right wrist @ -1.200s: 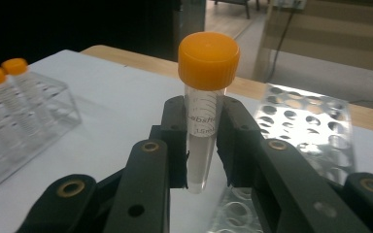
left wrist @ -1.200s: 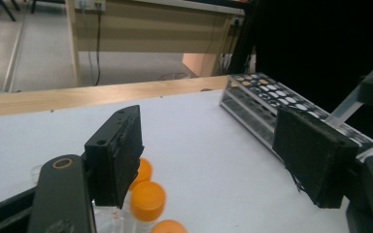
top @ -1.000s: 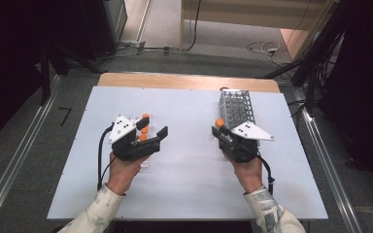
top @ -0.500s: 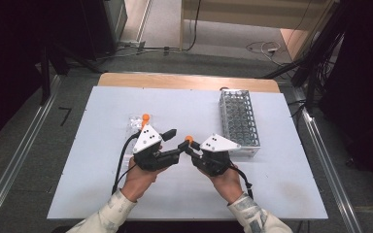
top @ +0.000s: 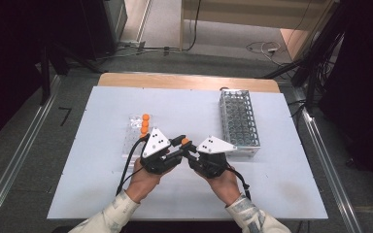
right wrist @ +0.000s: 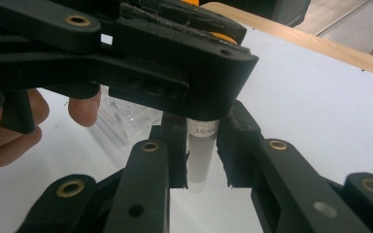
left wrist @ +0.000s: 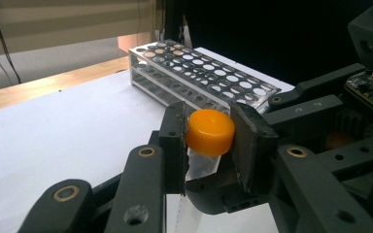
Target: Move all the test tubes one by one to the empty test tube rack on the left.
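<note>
Tube [right wrist: 201,150] between both tools, mid-table.

Bare table [top: 281,189] around; metal rack [top: 239,121] right, clear tube tray [top: 133,133] left.

White-topped table [top: 102,194] with a metal tube rack [top: 239,122] and a clear rack of orange-capped tubes [top: 137,130].

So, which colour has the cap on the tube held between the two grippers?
Orange. The cap shows best in the left gripper view, between that gripper's pads, on a clear tube.
</note>
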A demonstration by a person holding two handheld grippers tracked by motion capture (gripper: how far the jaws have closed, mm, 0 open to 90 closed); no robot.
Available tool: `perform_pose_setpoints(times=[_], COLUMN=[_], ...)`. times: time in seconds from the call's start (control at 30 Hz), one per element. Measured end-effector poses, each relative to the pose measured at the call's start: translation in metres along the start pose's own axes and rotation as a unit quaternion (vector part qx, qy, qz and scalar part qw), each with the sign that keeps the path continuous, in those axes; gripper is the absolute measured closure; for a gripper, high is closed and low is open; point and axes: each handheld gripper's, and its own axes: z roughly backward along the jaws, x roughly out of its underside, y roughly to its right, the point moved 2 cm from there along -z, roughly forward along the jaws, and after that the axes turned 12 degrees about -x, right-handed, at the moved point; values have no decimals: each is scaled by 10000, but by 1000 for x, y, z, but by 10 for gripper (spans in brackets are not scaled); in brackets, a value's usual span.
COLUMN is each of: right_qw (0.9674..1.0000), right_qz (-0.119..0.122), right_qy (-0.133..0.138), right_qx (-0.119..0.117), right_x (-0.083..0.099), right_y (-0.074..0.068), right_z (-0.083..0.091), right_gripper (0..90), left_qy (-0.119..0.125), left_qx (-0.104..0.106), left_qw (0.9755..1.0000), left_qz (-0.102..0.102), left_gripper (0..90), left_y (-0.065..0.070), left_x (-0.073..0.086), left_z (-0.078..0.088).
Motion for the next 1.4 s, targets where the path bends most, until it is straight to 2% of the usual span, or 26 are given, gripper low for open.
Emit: perform_pose_setpoints(times=[0.17,0.33,0.4,0.6,0.67,0.8,0.97,1.4], right_qw=[10000,9999,9998,9997,9994,9986,9975,9969], right_qz=[-25,-52,-84,-230,-296,-435,-516,-546], right_qy=[-7,4,13,72,91,139,236,232], right_qx=[-9,-165,-173,49,143,268,430,516], right_x=[1,1,1,6,10,15,18,21], right_y=[1,2,3,16,23,34,43,46], right_z=[0,3,7,22,28,40,54,59], right_gripper=[711,478,439,327,316,303,307,317], left_qy=[5,28,75,216,262,311,341,347], left_qx=[-10,-96,-151,-354,-439,-619,-873,-1464], left_qw=[10000,9999,9997,9984,9975,9957,9937,9852], left_qz=[-11,70,148,376,497,609,619,823], left_gripper=[690,694,694,694,694,694,694,694], left_y=[0,-7,-12,-29,-36,-48,-62,-98], left_x=[0,-3,-7,-17,-22,-29,-35,-42], left_z=[-1,-1,0,2,2,-1,-4,-9])
